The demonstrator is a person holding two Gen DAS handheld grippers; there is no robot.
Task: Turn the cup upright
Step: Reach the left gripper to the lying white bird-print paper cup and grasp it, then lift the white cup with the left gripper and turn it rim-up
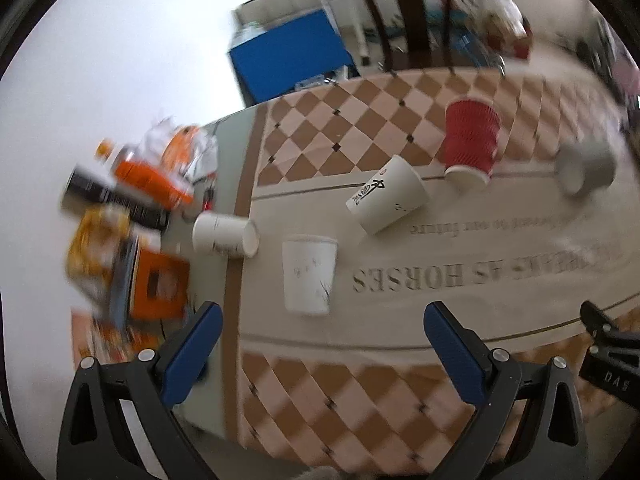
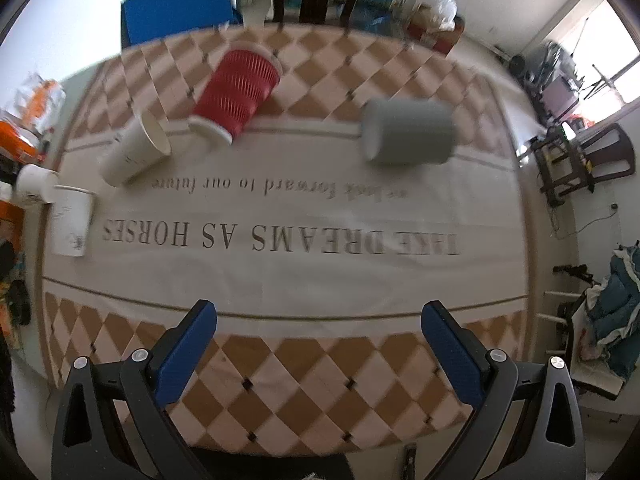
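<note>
Several cups sit on a checkered tablecloth [image 1: 360, 392]. A white paper cup [image 1: 308, 276] stands mouth up just ahead of my open left gripper [image 1: 320, 340]. A second white cup [image 1: 226, 235] lies on its side at the left table edge. A white cup with black writing [image 1: 386, 194] lies tipped. A red ribbed cup [image 1: 472, 140] stands mouth down, leaning. A grey cup [image 1: 586, 166] lies on its side. My right gripper [image 2: 320, 340] is open and empty near the front edge; the red cup [image 2: 236, 92] and grey cup [image 2: 408, 132] lie far ahead.
Orange and black boxes and bottles [image 1: 132, 216] clutter the left beyond the table edge. A blue box [image 1: 288, 56] and a dark chair [image 1: 404, 12] stand behind the table. The right gripper's body [image 1: 612, 356] shows at the right. Furniture and clothes [image 2: 600, 312] are at the right.
</note>
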